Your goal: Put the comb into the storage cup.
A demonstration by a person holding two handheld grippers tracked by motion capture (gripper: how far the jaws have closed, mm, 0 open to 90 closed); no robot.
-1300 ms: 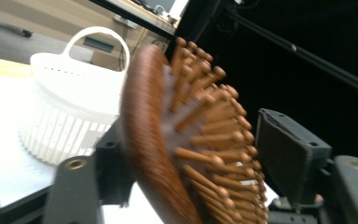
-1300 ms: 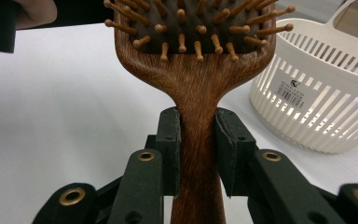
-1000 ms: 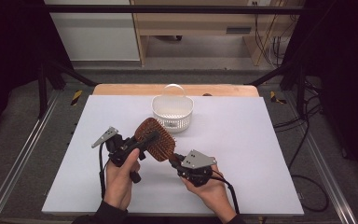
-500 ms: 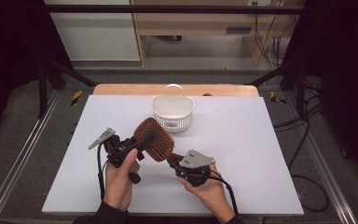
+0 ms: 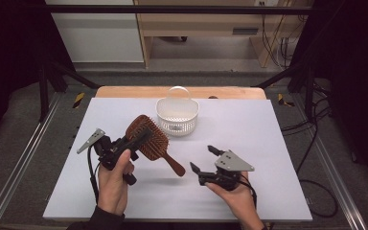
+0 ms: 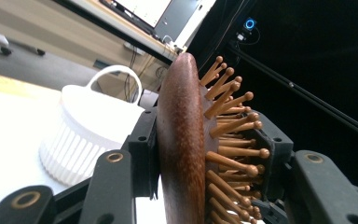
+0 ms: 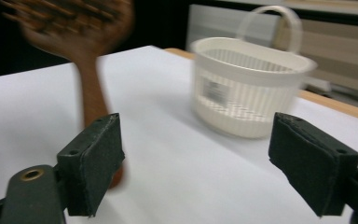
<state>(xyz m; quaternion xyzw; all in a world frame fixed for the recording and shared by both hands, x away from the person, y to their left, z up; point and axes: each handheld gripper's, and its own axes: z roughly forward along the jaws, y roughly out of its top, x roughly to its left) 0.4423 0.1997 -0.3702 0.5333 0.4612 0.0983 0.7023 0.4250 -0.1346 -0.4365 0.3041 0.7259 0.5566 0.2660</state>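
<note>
Left gripper — high view: jaws clamped across the head of a wooden hairbrush, held above the white table, handle slanting down toward the person's right. Right gripper: jaws spread, nothing between them, having just been opening; it sits clear of the handle's end. White basket stands at the table's far middle, beyond the brush.

Left gripper view: hairbrush seen edge-on, upright between the jaws — one pad on the smooth domed back, the other among the ball-tipped pins. Dark reddish-brown wood, polished; pins paler. Basket, ribbed with a hoop handle, is behind to the left.

Right gripper view: right gripper wide open and empty. The brush handle hangs blurred behind the left jaw; basket beyond.

Handling, by judgement: rigid, fairly light, back probably slick under a pad. Pins give a little, so a hold across the head may shift. The narrow handle offers the steadier second hold.
</note>
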